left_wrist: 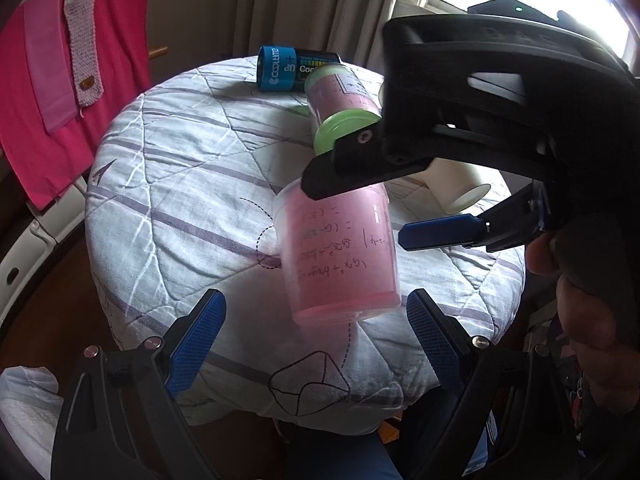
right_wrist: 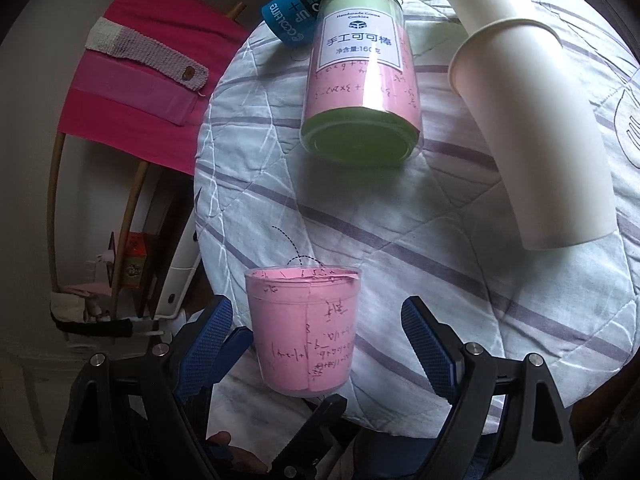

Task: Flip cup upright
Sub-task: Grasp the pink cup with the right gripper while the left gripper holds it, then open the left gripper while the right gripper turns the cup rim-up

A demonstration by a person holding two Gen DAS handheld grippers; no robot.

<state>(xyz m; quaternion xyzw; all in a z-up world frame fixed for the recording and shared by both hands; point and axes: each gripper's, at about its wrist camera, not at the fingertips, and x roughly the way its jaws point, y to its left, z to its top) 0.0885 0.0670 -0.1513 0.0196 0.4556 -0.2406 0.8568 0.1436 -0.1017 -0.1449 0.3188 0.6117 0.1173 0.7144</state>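
The round surface (right_wrist: 460,240) fills most of both views; it wears a pale quilted cover with purple stripes. On the left side of the frame hangs a big pink cloth (left_wrist: 44,92) with a knitted strap over it.

In the right wrist view, two long white paper cups (right_wrist: 540,128) lie on their sides, one tucked in the other, at the upper right; a clear jar (right_wrist: 360,80) with green ends and a pink sheet inside lies near the top middle; a blue and black can (right_wrist: 296,16) lies just behind the jar.

The pink cup (right_wrist: 306,332) with scribbled writing sits in the lower middle of the frame; there its open rim points up; in the left wrist view it looks tilted, rim toward the upper left.

The right tool (right_wrist: 316,348) is spread wide; its blue pads stand on each side of the cup without touching it. The left tool (left_wrist: 316,344) is spread wide too; it sits near the cup's bottom end and grips nothing.
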